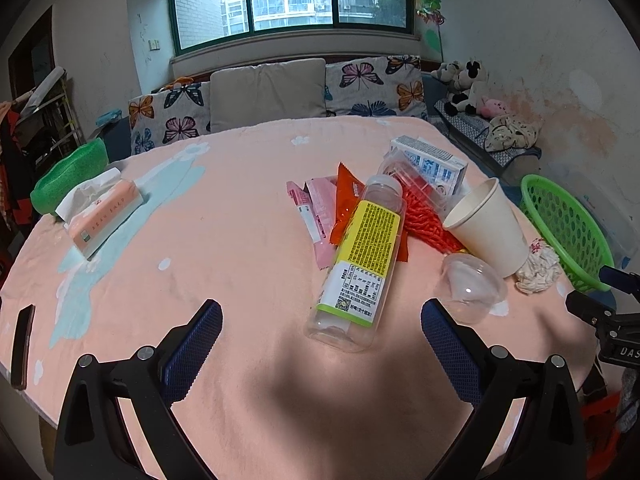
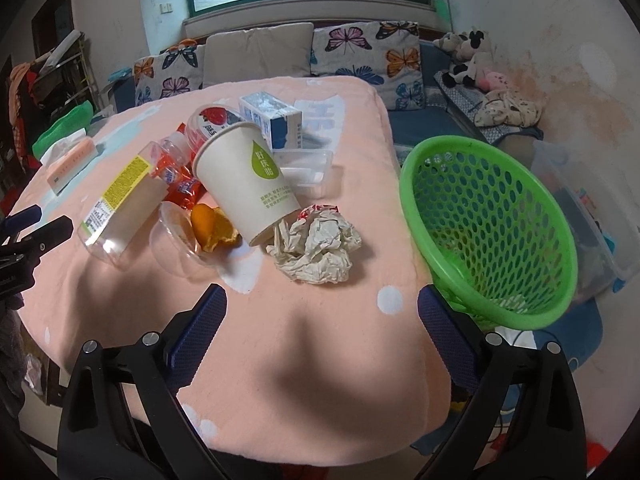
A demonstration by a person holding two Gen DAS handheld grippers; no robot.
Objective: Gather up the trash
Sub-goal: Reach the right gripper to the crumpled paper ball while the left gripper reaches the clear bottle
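Note:
A pile of trash lies on the pink-covered table [image 1: 240, 360]: a clear plastic bottle [image 1: 362, 256] with a yellow label, a tipped paper cup [image 2: 246, 178], a crumpled paper ball [image 2: 316, 246], a clear dome lid [image 1: 468, 286], orange peel [image 2: 214, 226], red and pink wrappers [image 1: 320, 212] and a blue-white carton [image 2: 276, 120]. A green mesh basket [image 2: 492, 232] tilts at the table's right edge. My left gripper [image 1: 320, 356] is open and empty, just short of the bottle. My right gripper [image 2: 322, 344] is open and empty, just short of the paper ball, with the basket beside its right finger.
A pink tissue pack [image 1: 106, 216] and a green foam piece [image 1: 68, 176] sit at the table's left. A dark phone [image 1: 22, 346] lies near the left edge. A clear flat tray [image 2: 304, 164] lies behind the cup. A sofa with butterfly cushions [image 1: 372, 84] stands behind.

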